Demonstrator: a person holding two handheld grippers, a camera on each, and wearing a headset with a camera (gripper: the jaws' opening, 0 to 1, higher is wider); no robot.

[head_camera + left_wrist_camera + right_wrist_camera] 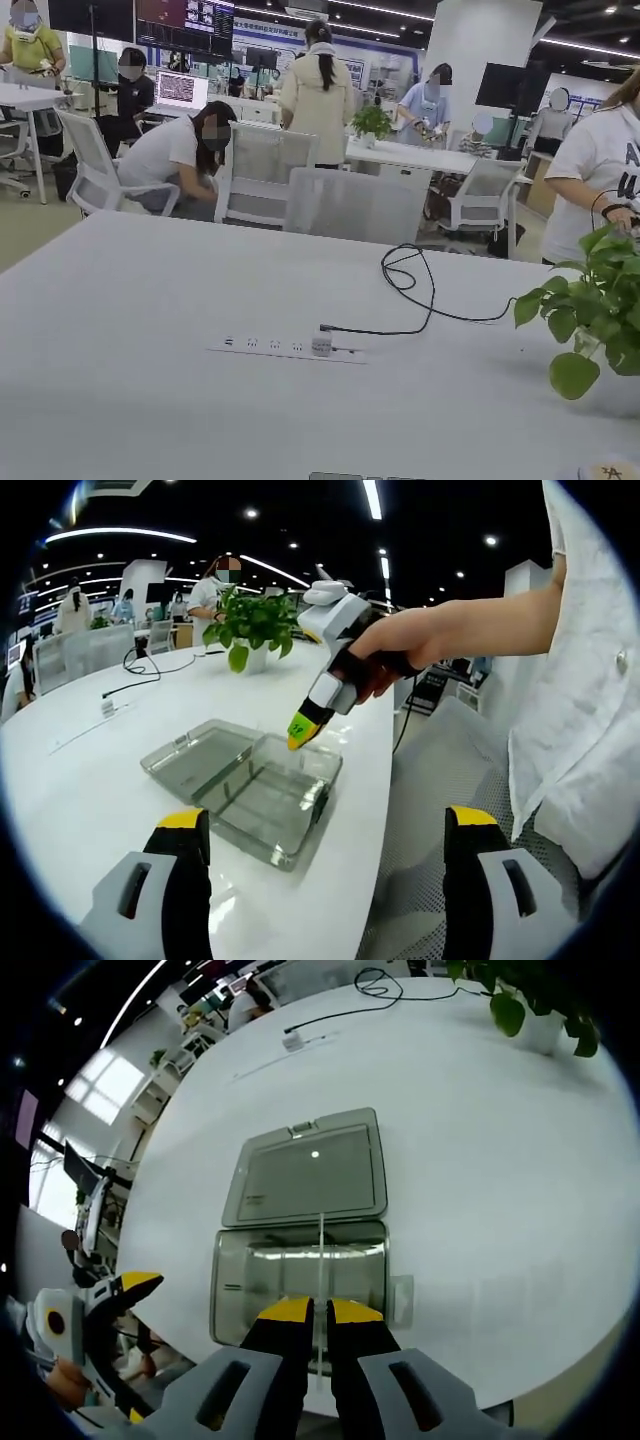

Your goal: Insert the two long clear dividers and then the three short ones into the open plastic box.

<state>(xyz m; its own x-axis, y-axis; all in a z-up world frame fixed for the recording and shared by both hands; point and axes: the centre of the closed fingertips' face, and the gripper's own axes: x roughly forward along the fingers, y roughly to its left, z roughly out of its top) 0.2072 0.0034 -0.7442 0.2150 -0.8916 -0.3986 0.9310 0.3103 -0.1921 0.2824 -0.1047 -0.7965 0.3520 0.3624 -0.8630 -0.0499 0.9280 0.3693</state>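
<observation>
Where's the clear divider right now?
In the right gripper view, the clear divider is pinched in the right hand-held gripper, crossing the middle of the open plastic box near the table edge.

Wide white bench (150, 330) up front, a power strip (285, 346) set flush in its top, a black cable (420, 290) looping away from it. Leafy potted plant (590, 300) at the right edge. Behind, white mesh chairs (350, 205) line the far side, with more desks (410, 155) beyond and several people (320, 90) seated and standing. Big dark screens (185, 25) hang high on the left, and a white pillar (480, 40) rises mid-room. Pale green floor (25, 225). Overhead, a black ceiling (450, 520) with long strip lights (375, 495) glowing. Bright panes (100, 1085) far off, possibly windows.
</observation>
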